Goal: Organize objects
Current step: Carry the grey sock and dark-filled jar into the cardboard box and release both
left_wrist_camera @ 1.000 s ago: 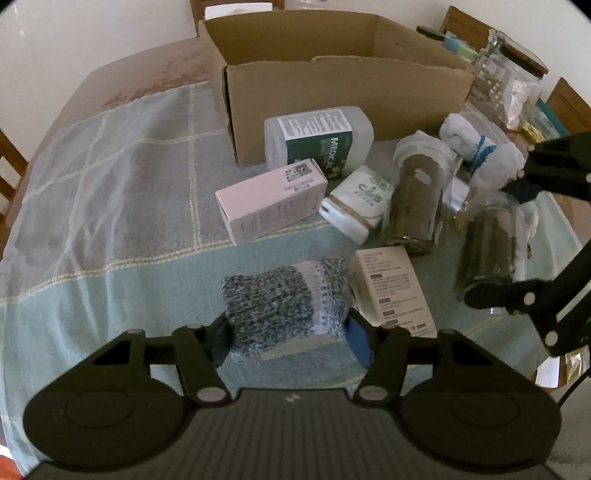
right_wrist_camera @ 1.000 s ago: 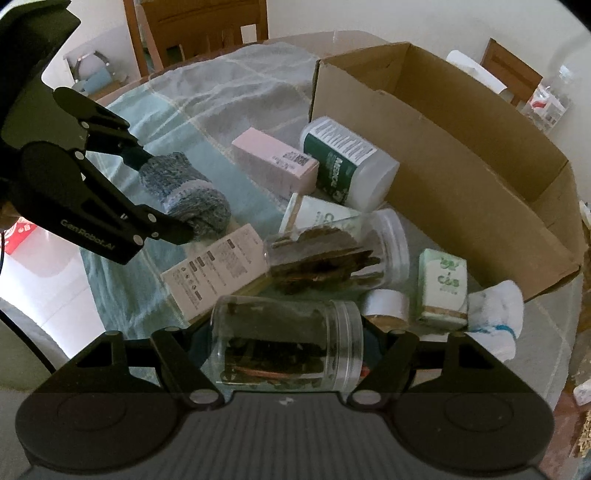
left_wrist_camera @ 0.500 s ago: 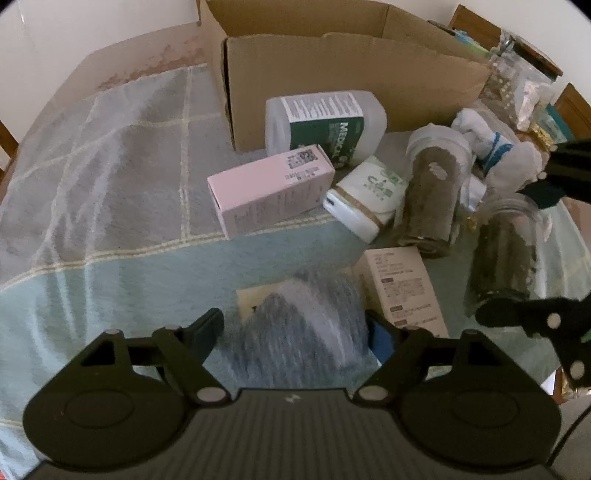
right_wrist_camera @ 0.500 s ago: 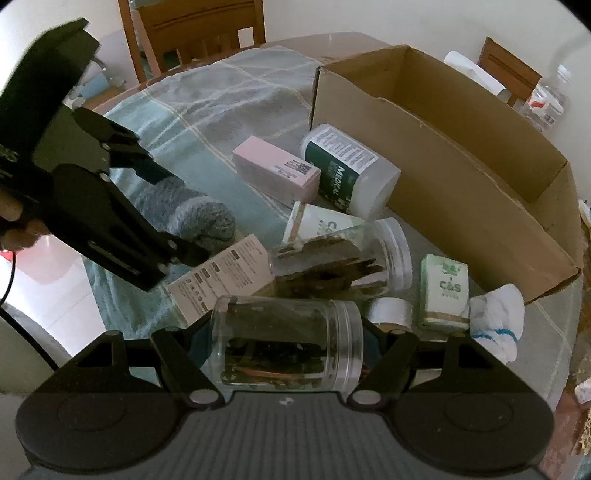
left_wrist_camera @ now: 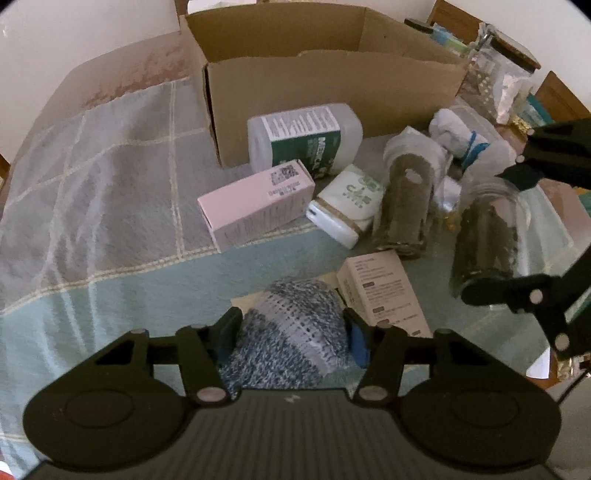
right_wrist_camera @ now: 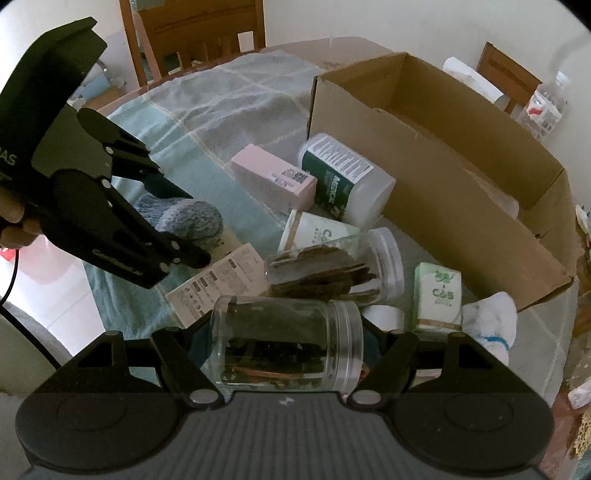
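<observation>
My left gripper point(left_wrist_camera: 291, 334) is shut on a rolled blue-grey knitted sock point(left_wrist_camera: 288, 332) and holds it above the cloth; the sock also shows in the right wrist view point(right_wrist_camera: 184, 218). My right gripper point(right_wrist_camera: 286, 350) is shut on a clear plastic jar point(right_wrist_camera: 284, 350) of dark pieces, held sideways; the jar also shows in the left wrist view point(left_wrist_camera: 487, 240). An open cardboard box point(left_wrist_camera: 332, 77) stands at the back, also seen in the right wrist view point(right_wrist_camera: 461, 192).
On the checked tablecloth point(left_wrist_camera: 92, 192) lie a pink carton point(left_wrist_camera: 255, 203), a white-green bottle point(left_wrist_camera: 303, 136), a tissue pack point(left_wrist_camera: 347, 210), a second jar point(left_wrist_camera: 406, 199), a white box point(left_wrist_camera: 384, 291) and white socks point(left_wrist_camera: 465, 144). A wooden chair point(right_wrist_camera: 199, 33) stands behind.
My left gripper closed on the sock and lifted it off the cloth toward the camera. My right gripper kept its hold on the jar and rose slightly.
</observation>
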`<state>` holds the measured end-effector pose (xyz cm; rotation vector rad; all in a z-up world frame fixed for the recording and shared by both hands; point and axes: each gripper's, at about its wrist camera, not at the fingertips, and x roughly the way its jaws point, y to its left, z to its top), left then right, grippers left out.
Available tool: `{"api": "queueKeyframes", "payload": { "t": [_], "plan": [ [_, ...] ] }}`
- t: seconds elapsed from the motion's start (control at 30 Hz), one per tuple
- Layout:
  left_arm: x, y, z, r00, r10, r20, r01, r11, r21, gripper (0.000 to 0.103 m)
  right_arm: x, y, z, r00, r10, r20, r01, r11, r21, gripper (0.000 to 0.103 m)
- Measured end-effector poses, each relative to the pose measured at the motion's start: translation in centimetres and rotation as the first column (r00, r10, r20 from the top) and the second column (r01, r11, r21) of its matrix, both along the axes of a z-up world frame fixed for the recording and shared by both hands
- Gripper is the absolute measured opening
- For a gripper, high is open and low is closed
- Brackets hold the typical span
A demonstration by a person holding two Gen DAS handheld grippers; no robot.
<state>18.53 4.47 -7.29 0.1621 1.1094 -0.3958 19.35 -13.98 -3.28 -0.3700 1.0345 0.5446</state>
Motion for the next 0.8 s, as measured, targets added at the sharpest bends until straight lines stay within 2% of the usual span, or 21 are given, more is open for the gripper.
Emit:
{"api": "queueKeyframes", "payload": {
  "t": [0.17,0.47,0.8],
  "plan": [
    [0.4,0.6,2.9,1.000,-0.030,-0.001,0.030,0.999,-0.013,0.058,0.5,-0.5,1.5,1.000,0.018,0.011,-0.018,1.000,0.001,0.080],
    [2.6,-0.1,8.1,0.991,-0.100,0.084,0.101,0.995,-0.004,0.058,2.9,-2.1,5.5,0.998,0.011,0.069,-0.013,1.000,0.022,0.080],
    [9.1,-3.6,11.9,0.971,-0.128,0.204,0.134,0.991,-0.015,0.058,7.4,-5.2,9.2,0.983,-0.047,0.175,0.045,0.999,0.015,0.080]
  ]
}}
